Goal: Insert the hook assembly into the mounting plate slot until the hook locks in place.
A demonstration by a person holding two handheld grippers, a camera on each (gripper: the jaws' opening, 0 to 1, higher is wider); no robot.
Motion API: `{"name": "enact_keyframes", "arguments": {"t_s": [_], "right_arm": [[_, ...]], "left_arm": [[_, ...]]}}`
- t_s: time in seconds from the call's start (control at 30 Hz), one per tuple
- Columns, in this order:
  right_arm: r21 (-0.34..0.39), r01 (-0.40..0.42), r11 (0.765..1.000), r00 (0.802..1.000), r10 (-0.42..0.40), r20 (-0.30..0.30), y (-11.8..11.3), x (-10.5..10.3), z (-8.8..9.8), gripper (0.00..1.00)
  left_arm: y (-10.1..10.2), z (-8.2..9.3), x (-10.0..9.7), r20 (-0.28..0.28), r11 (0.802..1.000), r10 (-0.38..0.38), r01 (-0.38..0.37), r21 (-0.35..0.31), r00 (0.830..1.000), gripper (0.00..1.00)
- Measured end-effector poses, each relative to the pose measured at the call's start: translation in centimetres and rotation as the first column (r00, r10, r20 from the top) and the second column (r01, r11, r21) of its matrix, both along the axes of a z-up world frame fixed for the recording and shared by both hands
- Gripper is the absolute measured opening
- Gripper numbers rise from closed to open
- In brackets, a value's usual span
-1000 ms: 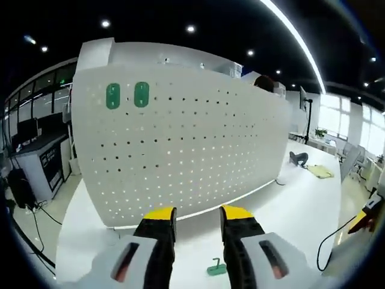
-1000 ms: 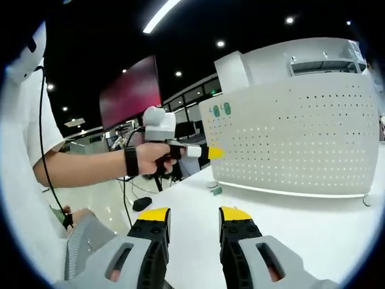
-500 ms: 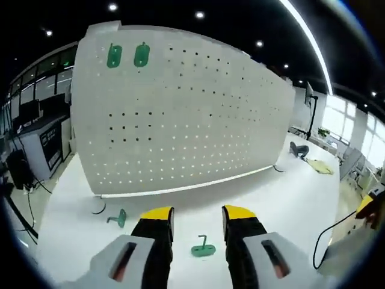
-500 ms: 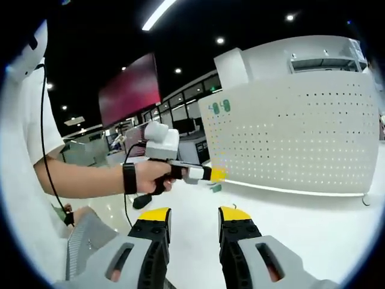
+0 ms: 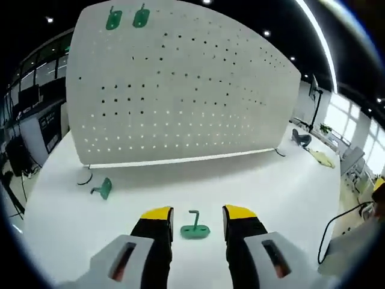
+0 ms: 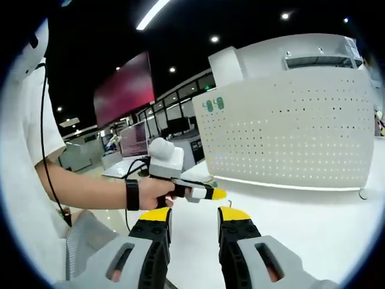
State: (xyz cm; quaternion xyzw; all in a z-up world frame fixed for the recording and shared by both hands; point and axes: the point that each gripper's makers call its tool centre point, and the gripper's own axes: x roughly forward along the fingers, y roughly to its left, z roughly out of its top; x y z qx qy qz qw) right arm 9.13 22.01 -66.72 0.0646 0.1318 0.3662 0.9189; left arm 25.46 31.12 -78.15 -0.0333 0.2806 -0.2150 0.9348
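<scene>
Hovering low over the white table (image 5: 289,198), left gripper (image 5: 195,212) has jaws spread around a green plastic hook with flat base (image 5: 194,228), lower centre. Second green hook (image 5: 102,188) lies left-centre. White perforated mounting plate (image 5: 180,90) stands upper frame. Right gripper (image 6: 194,215) spread, empty.

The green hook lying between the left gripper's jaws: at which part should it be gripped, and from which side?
Probably grip the upright stem of the green hook, coming straight down along the left gripper's present line. Its flat base lies on the white table, too low to pinch; the stem stands free between the open jaws.
</scene>
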Motion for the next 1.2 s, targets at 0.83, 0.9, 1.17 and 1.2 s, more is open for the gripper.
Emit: {"name": "enact_keyframes", "arguments": {"t_s": [0.83, 0.9, 1.17, 1.2], "right_arm": [[-0.009, 0.033, 0.999, 0.997, -0.033, -0.069, -0.6, -0.6, -1.7, 0.30], [-0.008, 0.033, 0.999, 0.997, -0.033, -0.072, -0.7, -0.6, -1.8, 0.30], [0.003, 0.051, 0.999, 0.995, -0.050, -0.082, -1.2, -0.3, -2.0, 0.30], [0.003, 0.052, 0.999, 0.995, -0.051, -0.084, -1.2, -0.3, -2.1, 0.30]], "left_arm": [[-1.0, -3.2, 1.9, -0.019, 0.997, 0.071, -0.070, 0.013, 0.997, 0.16], [-1.2, -3.2, 2.0, -0.024, 0.997, 0.073, -0.073, 0.003, 0.997, 0.16], [-1.6, -3.7, 2.5, -0.036, 0.997, 0.075, -0.075, -0.003, 0.997, 0.11], [-1.5, -3.8, 2.5, -0.043, 0.997, 0.078, -0.079, 0.000, 0.996, 0.11]]}}
